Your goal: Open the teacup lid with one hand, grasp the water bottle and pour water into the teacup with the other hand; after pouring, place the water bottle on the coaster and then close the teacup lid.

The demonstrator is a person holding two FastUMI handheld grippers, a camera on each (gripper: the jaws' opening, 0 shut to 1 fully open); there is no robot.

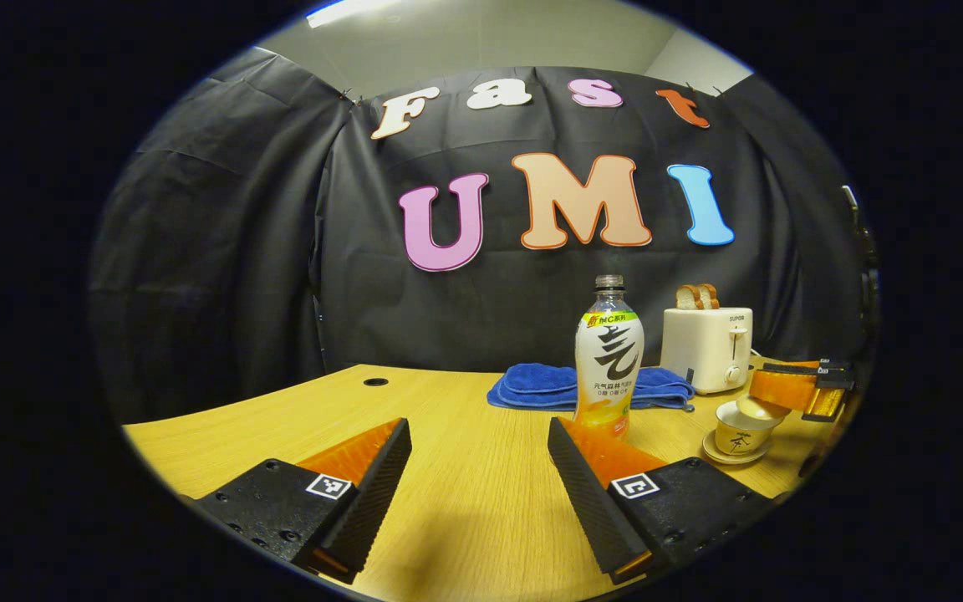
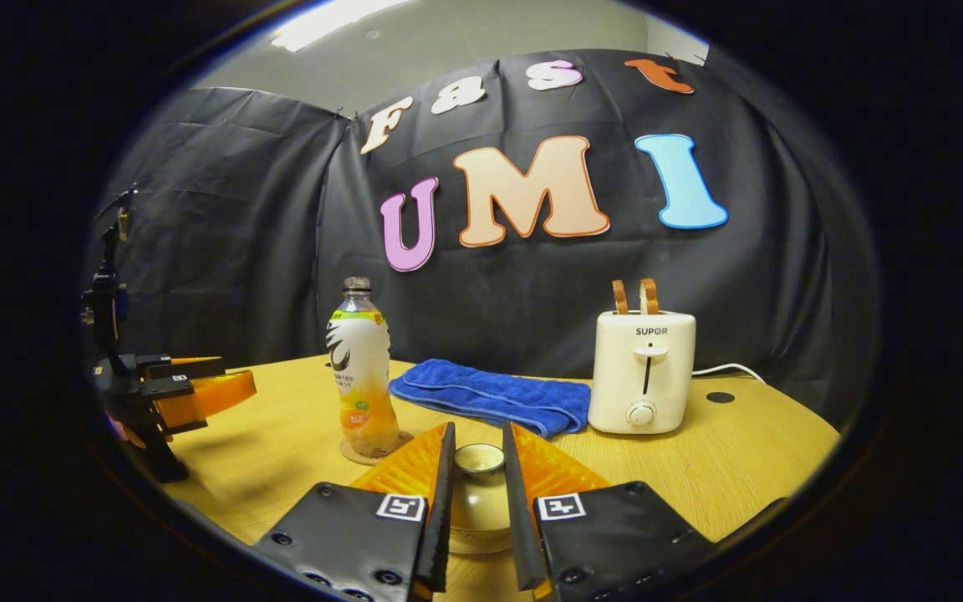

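Bottle (image 2: 362,368) stands upright on the coaster (image 2: 375,451), uncapped, partly full, so pouring looks either done or not yet begun; I cannot tell which. Left gripper (image 1: 479,464) hangs low over the table (image 1: 448,518) with its fingers spread wide and holding nothing, the bottle just ahead, placed either for a grasp or just after letting go. Right gripper (image 2: 478,472) has its fingers drawn close around the lid (image 2: 479,459) knob above the teacup (image 1: 739,435); in the left gripper view the lid sits tilted on the cup. Whether both pads actually press the knob is unclear. Towel (image 2: 490,397) and toaster (image 2: 643,372) sit behind.
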